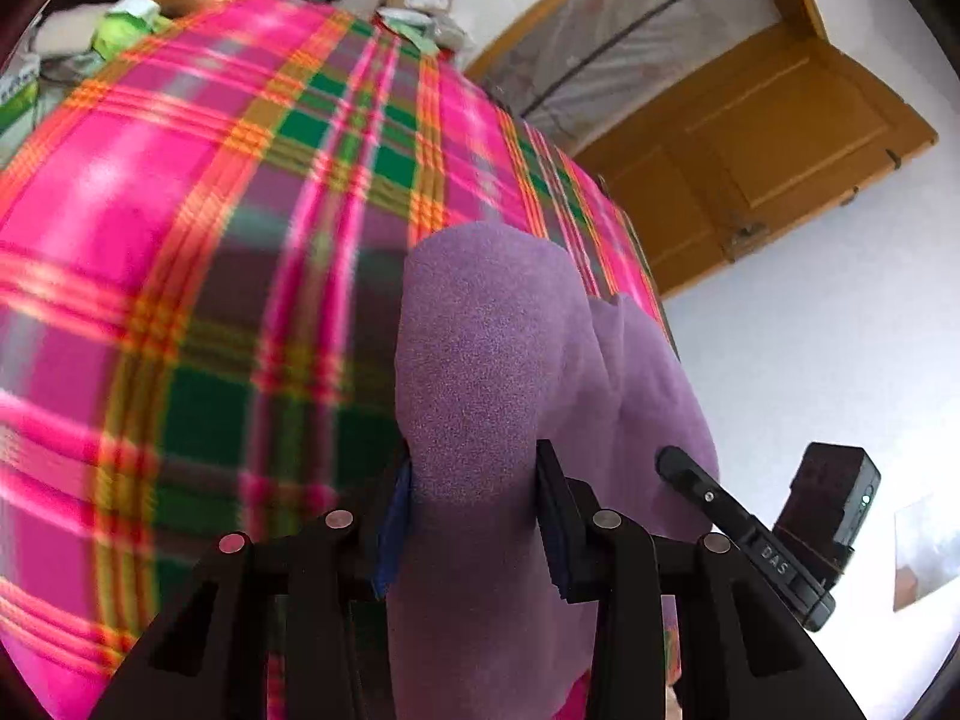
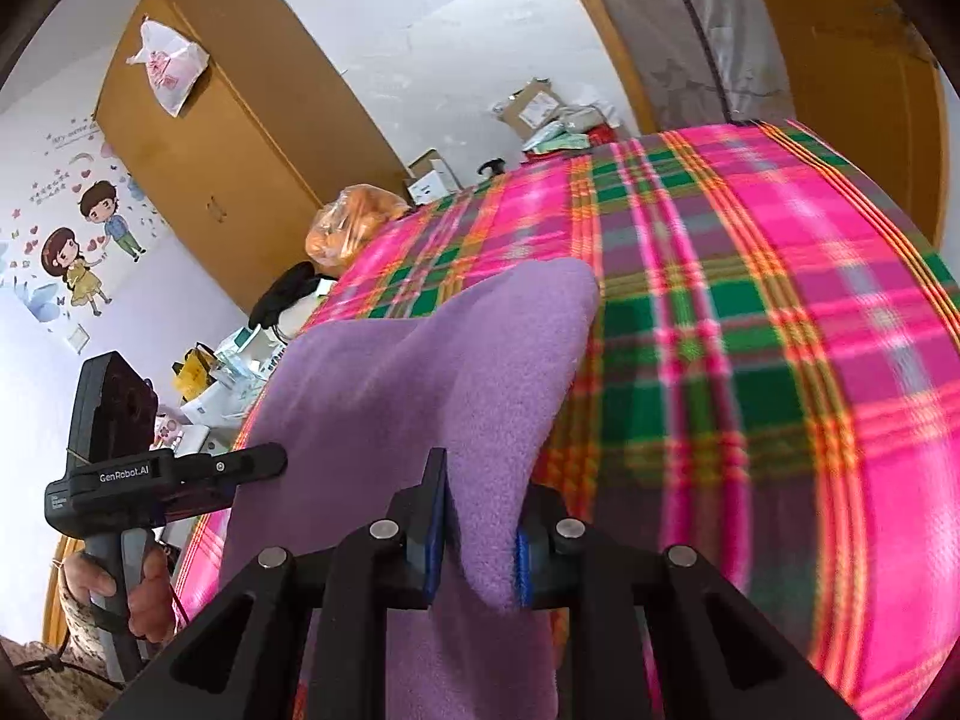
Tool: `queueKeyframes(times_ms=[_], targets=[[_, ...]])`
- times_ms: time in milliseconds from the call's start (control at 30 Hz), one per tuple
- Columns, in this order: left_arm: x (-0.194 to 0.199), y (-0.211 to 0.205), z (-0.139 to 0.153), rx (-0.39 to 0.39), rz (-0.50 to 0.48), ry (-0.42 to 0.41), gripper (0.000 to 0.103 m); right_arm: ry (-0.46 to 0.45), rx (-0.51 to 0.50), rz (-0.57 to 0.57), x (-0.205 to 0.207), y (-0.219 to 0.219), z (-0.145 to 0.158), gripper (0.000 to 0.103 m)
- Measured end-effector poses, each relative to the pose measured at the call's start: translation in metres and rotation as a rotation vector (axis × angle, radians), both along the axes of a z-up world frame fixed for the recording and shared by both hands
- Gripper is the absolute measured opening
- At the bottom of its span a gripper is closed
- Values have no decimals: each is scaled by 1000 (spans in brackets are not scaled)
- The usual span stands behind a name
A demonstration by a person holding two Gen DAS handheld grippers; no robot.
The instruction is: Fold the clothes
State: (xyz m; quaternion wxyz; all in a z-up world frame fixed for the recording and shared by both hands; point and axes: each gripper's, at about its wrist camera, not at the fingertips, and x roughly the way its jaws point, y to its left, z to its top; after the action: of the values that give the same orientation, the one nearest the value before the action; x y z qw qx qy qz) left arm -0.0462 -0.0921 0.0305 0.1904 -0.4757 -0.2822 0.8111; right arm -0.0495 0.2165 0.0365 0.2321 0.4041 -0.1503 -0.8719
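Holding the purple cloth (image 1: 480,360) up over the plaid blanket (image 1: 180,240), both hand-held grippers are clamped on it: the left hand-held gripper (image 1: 471,510) bites one bunch, the right hand-held gripper (image 2: 480,534) another. I judge the step is to lift and spread the cloth before laying it flat. To do it well, keep both grips tight, draw the two held parts apart until the edge between them is straight, then lower it evenly onto the blanket. The surface under the blanket is hidden.

The right view alone shows the wardrobe (image 2: 198,138), the wall stickers (image 2: 78,240), the orange bag (image 2: 348,222) and the hand (image 2: 144,594) on the left tool. The left view alone shows the door (image 1: 750,150).
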Motion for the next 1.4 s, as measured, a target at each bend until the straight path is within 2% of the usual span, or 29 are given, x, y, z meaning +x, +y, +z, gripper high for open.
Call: queueKeyframes(times_ms=[333, 733, 900, 1200, 1400], targets=[[-42, -38, 2, -63, 97, -13, 39, -5, -27, 35, -51, -57, -9, 19], [-98, -56, -1, -120, 120, -14, 39, 5, -27, 9, -102, -83, -18, 18], [-117, -62, -6, -116, 133, -24, 39, 5, -26, -3, -122, -89, -23, 18], [-130, -66, -17, -139, 161, -16, 40, 0, 8, -30, -142, -95, -37, 19], [-132, -65, -23, -159, 157, -20, 46, -7, 79, -30, -144, -97, -49, 23]])
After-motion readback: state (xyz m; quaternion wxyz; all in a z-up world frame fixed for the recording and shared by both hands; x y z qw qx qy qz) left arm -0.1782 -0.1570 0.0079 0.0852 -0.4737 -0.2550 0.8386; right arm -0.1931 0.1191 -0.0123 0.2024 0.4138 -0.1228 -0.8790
